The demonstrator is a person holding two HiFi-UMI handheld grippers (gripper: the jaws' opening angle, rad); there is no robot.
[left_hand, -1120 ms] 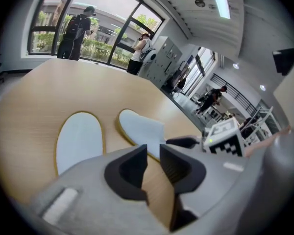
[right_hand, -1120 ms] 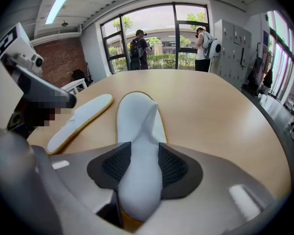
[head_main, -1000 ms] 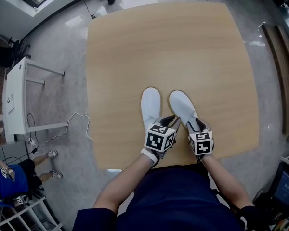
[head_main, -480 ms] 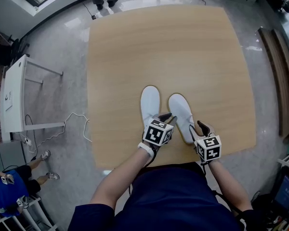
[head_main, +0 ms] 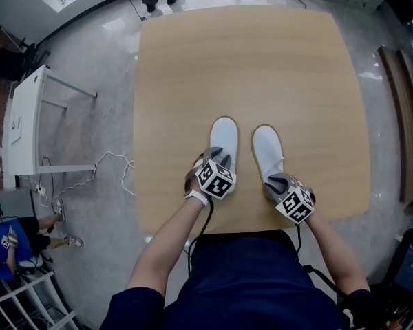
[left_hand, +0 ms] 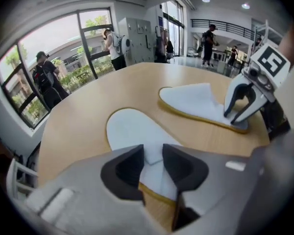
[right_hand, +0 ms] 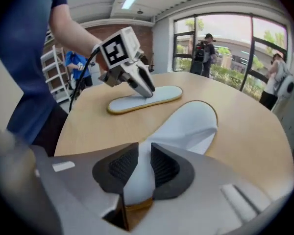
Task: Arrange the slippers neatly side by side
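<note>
- Head view: two white slippers lie near the front edge of the desk (head_main: 193, 60), toes away from the person, roughly parallel with a narrow strip of wood between them. The left slipper (head_main: 224, 137) reaches a touch farther forward than the right slipper (head_main: 267, 150). The left gripper (head_main: 213, 158) sits at the heel of the left one and the right gripper (head_main: 278, 181) at the heel of the right one.
- Left gripper view: the jaws of the left gripper (left_hand: 152, 163) stand a narrow gap apart with the creased white heel of the left slipper (left_hand: 132, 131) between them, so they look pinched on it. The yellow sole rim runs just beneath. Beyond, the right slipper (left_hand: 196, 99) lies flat, with the right gripper (left_hand: 231, 117) at its heel.
- Right gripper view: the jaws of the right gripper (right_hand: 144, 168) are closed on the right slipper (right_hand: 191, 124). Its heel is squeezed up into a fold between the pads. The left slipper (right_hand: 152, 97) lies across the desk with the left gripper (right_hand: 148, 91) on it.
- Handling, as a judgement: these look light, thin and floppy, so they will bend rather than lift stiffly and should slide easily on the smooth desk. The heel is the sensible hold, with a gentle pinch and a drag to even up the toes.
</note>
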